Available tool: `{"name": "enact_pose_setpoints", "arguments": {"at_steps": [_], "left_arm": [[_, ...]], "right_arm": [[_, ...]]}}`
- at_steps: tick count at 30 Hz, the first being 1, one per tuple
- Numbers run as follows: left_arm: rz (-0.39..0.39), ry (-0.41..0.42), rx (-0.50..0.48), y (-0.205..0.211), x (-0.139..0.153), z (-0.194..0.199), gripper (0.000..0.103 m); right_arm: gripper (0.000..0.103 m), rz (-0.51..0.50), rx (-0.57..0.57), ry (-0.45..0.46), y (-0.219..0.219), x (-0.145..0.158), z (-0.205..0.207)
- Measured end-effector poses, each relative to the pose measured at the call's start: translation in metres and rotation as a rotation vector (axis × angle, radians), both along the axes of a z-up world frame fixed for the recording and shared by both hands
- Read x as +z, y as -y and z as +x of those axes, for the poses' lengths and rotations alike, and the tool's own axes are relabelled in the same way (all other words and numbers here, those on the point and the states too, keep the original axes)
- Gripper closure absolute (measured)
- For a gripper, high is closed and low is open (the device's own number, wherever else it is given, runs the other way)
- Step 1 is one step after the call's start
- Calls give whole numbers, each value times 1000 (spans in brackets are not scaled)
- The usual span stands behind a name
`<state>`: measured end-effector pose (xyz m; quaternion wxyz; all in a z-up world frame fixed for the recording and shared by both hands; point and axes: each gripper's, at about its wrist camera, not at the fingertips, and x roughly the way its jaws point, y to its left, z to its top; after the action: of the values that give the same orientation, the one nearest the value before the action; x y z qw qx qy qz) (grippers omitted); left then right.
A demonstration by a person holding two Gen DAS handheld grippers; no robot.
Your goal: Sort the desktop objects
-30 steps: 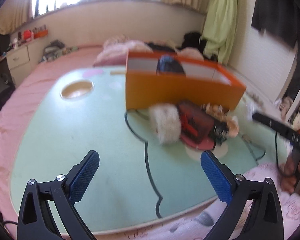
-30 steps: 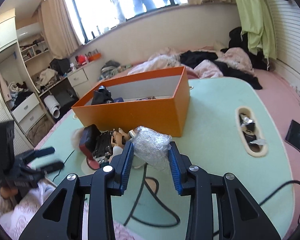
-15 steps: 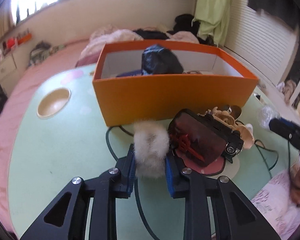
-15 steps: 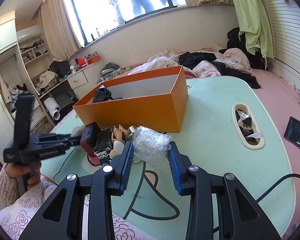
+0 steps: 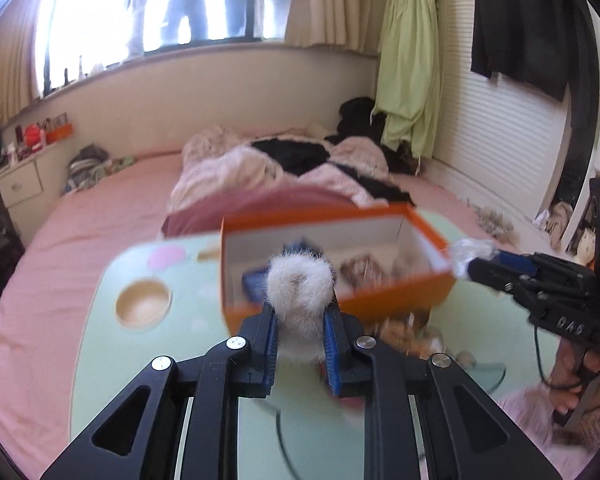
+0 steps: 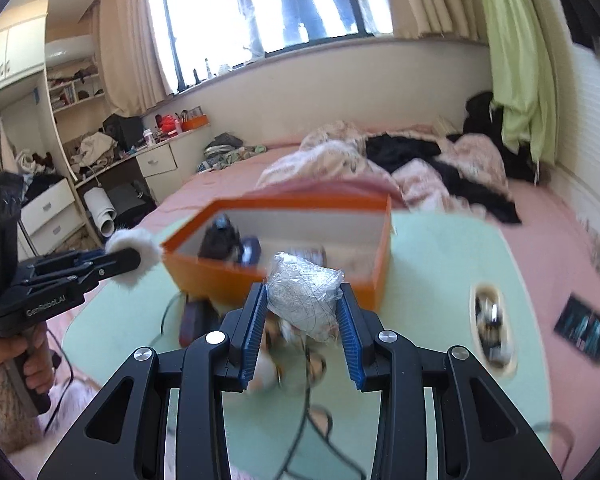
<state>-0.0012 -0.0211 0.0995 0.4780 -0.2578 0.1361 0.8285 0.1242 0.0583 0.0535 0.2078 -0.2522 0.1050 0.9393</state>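
Left gripper (image 5: 300,334): clamped on white fur ball (image 5: 300,288), orange box (image 5: 332,256) just ahead.
Right gripper (image 6: 300,320): pinching crinkly plastic bundle (image 6: 304,292), box ahead.
Advice: carry each over the rim before releasing; blurred contents probably leave room.

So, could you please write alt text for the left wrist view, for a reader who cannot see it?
The left gripper holds a white fluffy ball in front of an open orange box on a pale green table. At the right edge, the right gripper holds a clear plastic wad near the box's corner.
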Motion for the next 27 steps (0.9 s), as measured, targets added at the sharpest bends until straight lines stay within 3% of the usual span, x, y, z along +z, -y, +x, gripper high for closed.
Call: {"name": "enact_pose_setpoints", "arguments": {"at_steps": [5,7,8,9,10,12,15,17,18,19,22,27], "left_arm": [[0,66,65,-40,5,-40,81],[-4,91,103,-50,-3,-52,62],[0,104,109,-50,-7,-53,47],[11,116,109,-47,-10,-52,39],[29,124,100,-41,-13,-49,37],[46,114,77,-29,-17,-38,21],[23,61,64,-6,-21,-18,8],[-6,57,52,9,-26,-6,4],[-22,67,41,15,-29,0,4],[-36,81,23,22,-34,6,4],[-81,100,-3,36,-56,21,2],[-237,119,69,32,-103,18,1]], "right_arm": [[66,-5,-11,17,-20,25,-51],[66,-2,-20,32,-28,23,-69],[61,-9,-19,47,-32,20,-76],[54,-24,-24,77,-36,14,-83],[41,-40,-36,107,-40,8,-88],[37,-65,-54,127,-40,-2,-86],[31,-62,-32,101,-29,-10,-62],[25,-24,-23,97,-15,-13,-44],[24,20,91,82,-8,-14,-36],[22,37,110,86,-2,-17,-26],[22,64,140,137,14,-31,0],[22,59,151,274,23,-71,18]]}}
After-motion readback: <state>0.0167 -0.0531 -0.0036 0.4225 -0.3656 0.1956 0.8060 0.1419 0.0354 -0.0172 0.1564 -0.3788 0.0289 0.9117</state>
